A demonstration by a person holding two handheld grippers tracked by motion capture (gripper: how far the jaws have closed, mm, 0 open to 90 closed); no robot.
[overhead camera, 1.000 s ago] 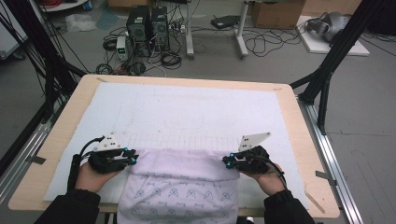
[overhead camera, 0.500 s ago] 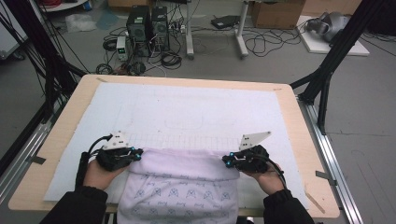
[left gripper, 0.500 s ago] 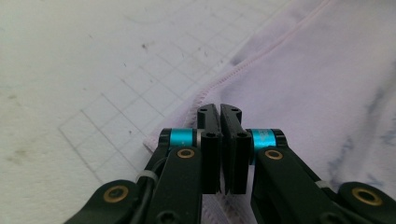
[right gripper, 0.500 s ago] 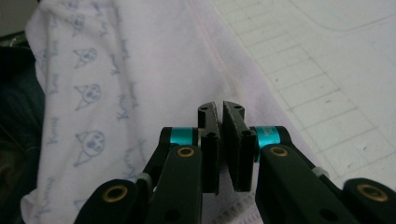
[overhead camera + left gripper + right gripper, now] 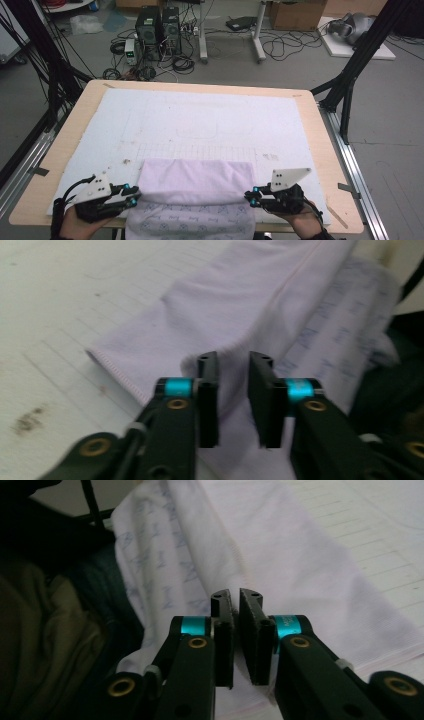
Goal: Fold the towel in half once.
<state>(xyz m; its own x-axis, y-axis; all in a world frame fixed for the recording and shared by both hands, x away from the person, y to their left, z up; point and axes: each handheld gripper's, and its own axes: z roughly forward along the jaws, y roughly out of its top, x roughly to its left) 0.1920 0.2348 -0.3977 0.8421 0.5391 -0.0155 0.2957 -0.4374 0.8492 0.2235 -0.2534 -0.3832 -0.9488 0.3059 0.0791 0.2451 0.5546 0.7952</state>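
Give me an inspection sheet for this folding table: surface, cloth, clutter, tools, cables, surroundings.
Surface: wooden table under a white mat, faint grid lines, small stains.
Job's things: lilac cloth, folded over, printed side hanging off the front edge.
Clutter: nothing seen.
Tools: left tool at the cloth's left edge, jaws just been opening, cloth in the gap, unpinched; right tool at its right edge, jaws a slit apart.
Cables: tangle on the floor.
Surroundings: computer towers, cardboard box.

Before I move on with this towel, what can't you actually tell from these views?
- Left gripper, left gripper view: blur hides whether the jaws pinch the towel.
- Right gripper, right gripper view: whether cloth sits in the narrow gap.
- Towel's near end, high view: cut off by the bottom edge.
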